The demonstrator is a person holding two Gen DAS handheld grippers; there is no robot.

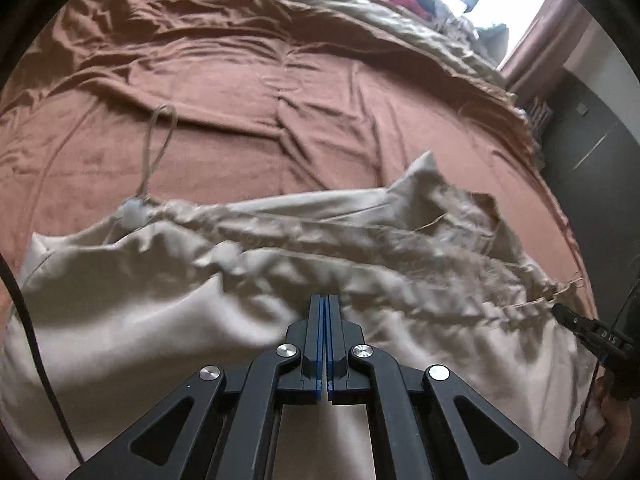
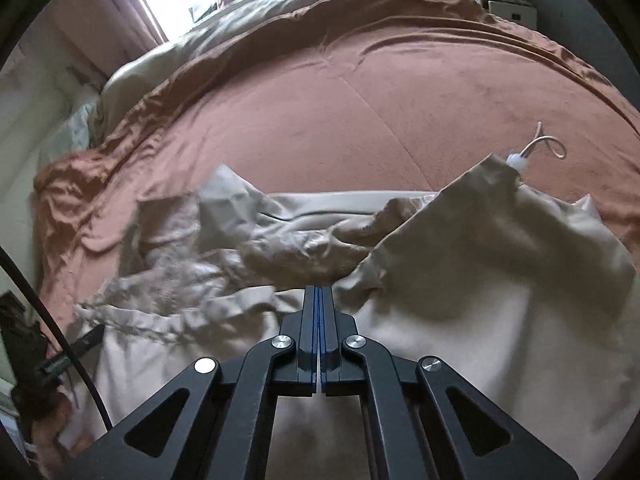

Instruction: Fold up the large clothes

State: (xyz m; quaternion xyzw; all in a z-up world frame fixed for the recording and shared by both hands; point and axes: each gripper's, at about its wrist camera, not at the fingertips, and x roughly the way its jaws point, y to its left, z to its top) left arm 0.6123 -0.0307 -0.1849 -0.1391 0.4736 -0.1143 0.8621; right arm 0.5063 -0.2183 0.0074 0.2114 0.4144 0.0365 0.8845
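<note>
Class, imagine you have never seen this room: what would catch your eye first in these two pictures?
First, the pale beige garment, crumpled across the near part of the rust-brown bedspread, its drawstring looping out over the brown cloth. Next, each black hand-held gripper, left and right, at the bottom of its own view, jaws shut over the fabric.

Pale beige garment [image 1: 168, 280]: thin, satiny cloth, softly glossy, crumpled. Rust-brown bedspread [image 1: 300, 92]: matt, velvety cloth. Both grippers [image 1: 325, 300] [image 2: 319, 292]: matt black plastic, shiny metal rivets.
</note>
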